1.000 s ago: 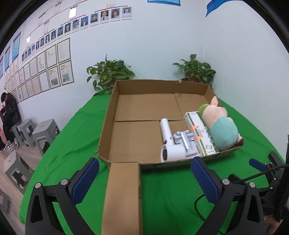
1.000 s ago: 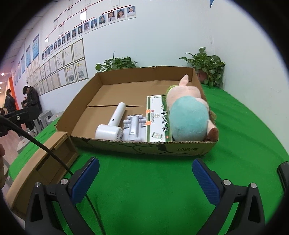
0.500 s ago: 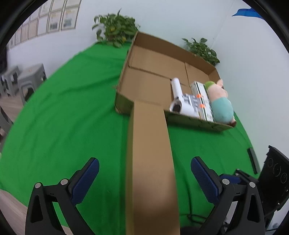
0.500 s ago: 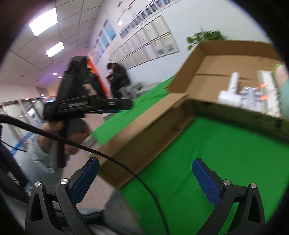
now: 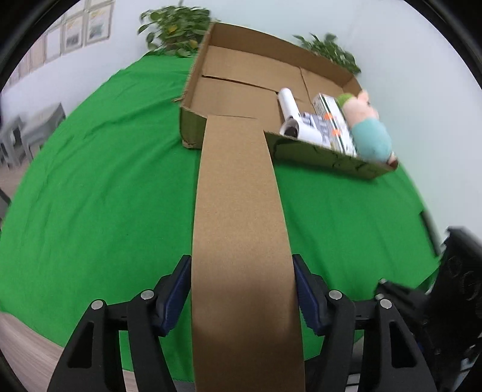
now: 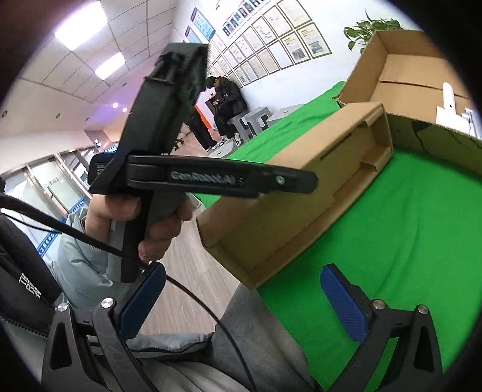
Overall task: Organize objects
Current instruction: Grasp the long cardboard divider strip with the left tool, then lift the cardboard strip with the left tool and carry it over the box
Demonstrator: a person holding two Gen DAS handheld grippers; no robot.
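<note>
A long brown cardboard box (image 5: 241, 226) lies on the green table cloth (image 5: 90, 196), its far end against the big open cardboard tray (image 5: 319, 150). My left gripper (image 5: 242, 289) straddles the box's near end. Its jaws are closing, and both blue pads (image 5: 180, 289) touch the box's sides. In the right wrist view a hand holds that gripper, one of its fingers (image 6: 295, 181) lying along the long box (image 6: 301, 211). My right gripper (image 6: 241, 301) hangs open off the table's edge, nothing between its pads. A white dryer (image 5: 290, 111), a carton (image 5: 331, 120) and a plush pig (image 5: 367, 129) lie in the tray.
Potted plants (image 5: 174, 27) stand behind the tray. A black device (image 5: 458, 271) sits at the table's right edge. A black cable (image 6: 180, 280) runs past my right gripper. Grey stools (image 6: 256, 117) and a seated person (image 6: 226, 99) are on the floor beyond.
My left gripper came down over the long box and its jaws narrowed from wide apart to touching the box's sides. The right wrist view swung left from the tray to the left hand.
</note>
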